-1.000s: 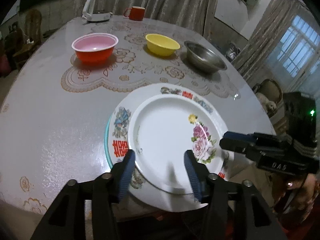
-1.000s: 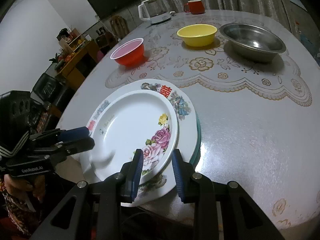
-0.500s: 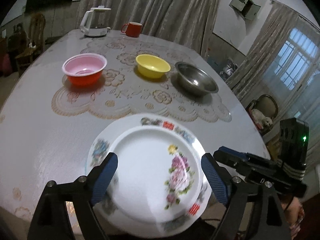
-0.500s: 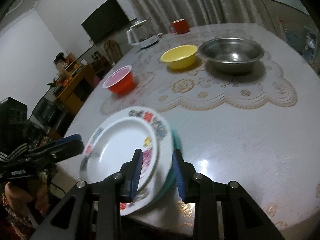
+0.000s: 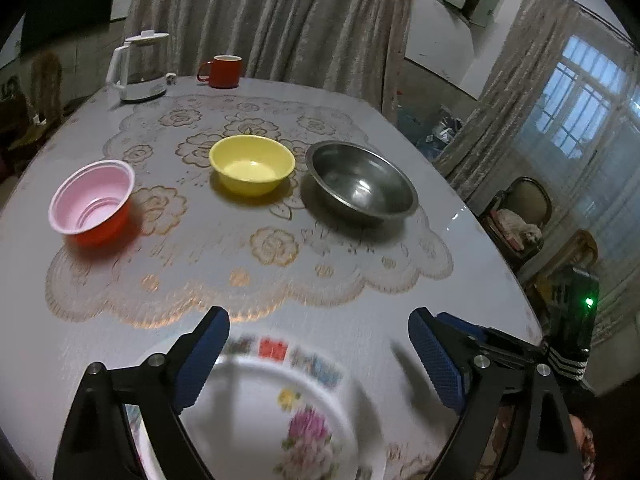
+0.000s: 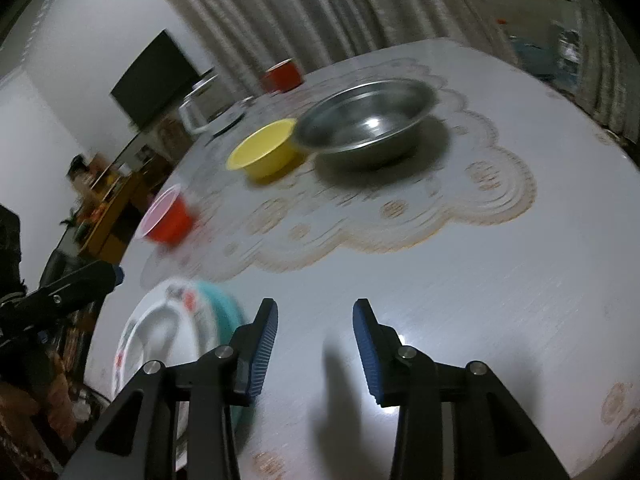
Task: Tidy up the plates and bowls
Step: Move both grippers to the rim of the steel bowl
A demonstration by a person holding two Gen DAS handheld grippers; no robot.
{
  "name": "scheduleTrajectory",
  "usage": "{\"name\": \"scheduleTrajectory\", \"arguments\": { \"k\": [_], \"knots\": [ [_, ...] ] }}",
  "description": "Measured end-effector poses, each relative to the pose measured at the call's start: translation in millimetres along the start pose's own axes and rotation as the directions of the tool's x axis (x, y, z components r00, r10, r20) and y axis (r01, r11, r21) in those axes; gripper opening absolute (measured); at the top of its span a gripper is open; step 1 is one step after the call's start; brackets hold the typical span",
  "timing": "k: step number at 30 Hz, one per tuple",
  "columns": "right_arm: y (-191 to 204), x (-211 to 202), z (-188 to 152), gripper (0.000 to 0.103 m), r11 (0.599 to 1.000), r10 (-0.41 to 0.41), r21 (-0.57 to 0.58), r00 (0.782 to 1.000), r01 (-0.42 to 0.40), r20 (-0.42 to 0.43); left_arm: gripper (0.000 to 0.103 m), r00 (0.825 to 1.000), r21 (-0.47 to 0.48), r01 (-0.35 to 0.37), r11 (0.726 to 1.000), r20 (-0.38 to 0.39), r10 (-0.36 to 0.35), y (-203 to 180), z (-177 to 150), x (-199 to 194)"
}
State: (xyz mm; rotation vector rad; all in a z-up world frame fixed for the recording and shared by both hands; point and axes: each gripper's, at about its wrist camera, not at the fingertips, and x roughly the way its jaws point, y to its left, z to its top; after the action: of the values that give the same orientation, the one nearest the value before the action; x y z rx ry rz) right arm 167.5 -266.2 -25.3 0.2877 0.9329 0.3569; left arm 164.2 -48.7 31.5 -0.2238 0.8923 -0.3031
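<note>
Plates (image 5: 280, 408) sit stacked at the near edge of the desk (image 5: 360, 292), right under the left tool (image 5: 316, 356) and just off to the left of the right tool (image 6: 314, 354); a flowered white plate lies on top, a patterned one beneath, and the right wrist view shows a teal rim at the bottom. Likely stiff glazed ware, fairly heavy as a stack, slick on the glossy desk and breakable if knocked off the edge; best hold looks like a pinch on the rim. Three bowls stand well ahead of both tools on the lace mat: red bowl (image 5: 94, 204) with a pink inside, probably thin light plastic that flexes, yellow bowl (image 5: 252, 170), and steel bowl (image 5: 362, 184), rigid and slippery, with a thin rolled lip as the place to grip. Left tool's jaws are opening, spread wide, nothing between the pads. Right tool's jaws are opening too, a moderate gap over bare desk, holding nothing. Against a second ago: both tools then sat at the top plate's near rim, jaws narrow; they have since let go and drawn back, the stack has slid low in both views, and the right view has rolled and blurred.
</note>
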Motion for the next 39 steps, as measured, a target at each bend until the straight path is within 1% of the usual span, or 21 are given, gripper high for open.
{"name": "scheduleTrajectory", "arguments": {
  "k": [1,6,8,10,12,13,15,18,20,22,27,28,29,31,33,34,36,37,39],
  "knots": [
    [-4.1,-0.2,4.7,0.039,1.0,-0.012,0.001,1.0,0.012,0.009,0.092,1.0,-0.017,0.011,1.0,-0.005,-0.011,0.3,5.9,6.5],
    [-27.2,-3.2,39.4,0.041,0.996,-0.091,0.001,0.993,0.091,0.079,0.092,0.999,-0.109,0.02,0.994,-0.025,-0.023,1.0,26.6,35.9],
    [-36.9,-1.1,56.9,0.042,0.994,-0.109,-0.004,0.989,0.11,0.103,0.092,0.999,-0.124,0.017,0.992,-0.028,-0.02,-0.2,34.0,46.0],
    [-45.6,2.2,71.5,0.045,0.992,-0.128,0.015,0.985,0.128,0.116,0.092,0.999,-0.143,0.013,0.99,-0.03,-0.018,-1.7,44.4,59.3],
    [-54.2,6.9,85.5,0.06,0.993,-0.112,0.035,0.985,0.108,0.13,0.092,0.999,-0.151,0.012,0.988,-0.034,-0.017,-3.7,53.5,71.3],
    [-59.4,9.9,92.6,0.062,0.993,-0.115,0.055,0.984,0.108,0.135,0.092,0.999,-0.152,0.011,0.988,-0.038,-0.017,-5.3,58.2,78.7],
    [-68.0,15.3,104.4,0.062,0.992,-0.104,0.088,0.984,0.092,0.146,0.092,0.999,-0.149,0.009,0.989,-0.043,-0.016,-8.0,65.8,91.3],
    [-75.0,27.5,123.0,0.062,0.989,-0.115,0.109,0.982,0.099,0.15,0.092,0.998,-0.156,0.005,0.988,-0.055,-0.014,-12.5,73.6,109.5],
    [-78.9,34.6,129.4,0.062,0.987,-0.124,0.122,0.982,0.107,0.143,0.092,0.998,-0.152,0.001,0.988,-0.061,-0.01,-15.2,76.8,119.7],
    [-83.0,44.4,136.2,0.062,0.986,-0.111,0.139,0.985,0.092,0.13,0.091,0.998,-0.142,-0.002,0.99,-0.064,-0.007,-17.5,81.1,129.9],
    [-92.3,66.1,145.9,0.062,0.981,-0.103,0.177,0.99,0.085,0.098,0.086,0.996,-0.154,-0.01,0.988,-0.093,-0.004,-13.7,90.7,154.0],
    [-93.8,69.9,147.2,0.062,0.98,-0.098,0.182,0.991,0.08,0.092,0.084,0.995,-0.154,-0.015,0.988,-0.099,0.0,-13.3,92.0,158.2],
    [-95.7,74.3,148.3,0.061,0.98,-0.087,0.187,0.992,0.069,0.087,0.081,0.994,-0.154,-0.016,0.988,-0.107,0.0,-12.7,92.9,162.0],
    [-97.1,81.2,149.4,0.057,0.981,-0.075,0.182,0.994,0.059,0.079,0.071,0.991,-0.137,-0.014,0.99,-0.133,-0.004,-14.2,93.8,171.3],
    [-97.9,87.0,149.0,0.046,0.984,-0.064,0.17,0.995,0.05,0.074,0.064,0.988,-0.129,-0.013,0.992,-0.151,-0.006,-15.1,93.3,178.3],
    [-98.7,89.3,149.4,0.043,0.985,-0.057,0.168,0.996,0.044,0.072,0.062,0.987,-0.126,-0.01,0.992,-0.157,-0.01,-15.6,93.3,180.3],
    [-99.9,93.8,148.8,0.034,0.986,-0.039,0.162,0.997,0.028,0.065,0.059,0.987,-0.121,-0.006,0.993,-0.161,-0.014,-16.8,93.1,184.0],
    [-99.7,96.3,148.8,0.032,0.987,-0.031,0.158,0.998,0.021,0.061,0.053,0.987,-0.117,-0.003,0.993,-0.159,-0.016,-17.6,93.2,185.1],
    [-99.5,98.9,147.5,0.027,0.989,-0.01,0.151,0.998,0.001,0.059,0.045,0.988,-0.096,0.004,0.995,-0.151,-0.019,-20.5,94.1,185.6]
  ]
}}
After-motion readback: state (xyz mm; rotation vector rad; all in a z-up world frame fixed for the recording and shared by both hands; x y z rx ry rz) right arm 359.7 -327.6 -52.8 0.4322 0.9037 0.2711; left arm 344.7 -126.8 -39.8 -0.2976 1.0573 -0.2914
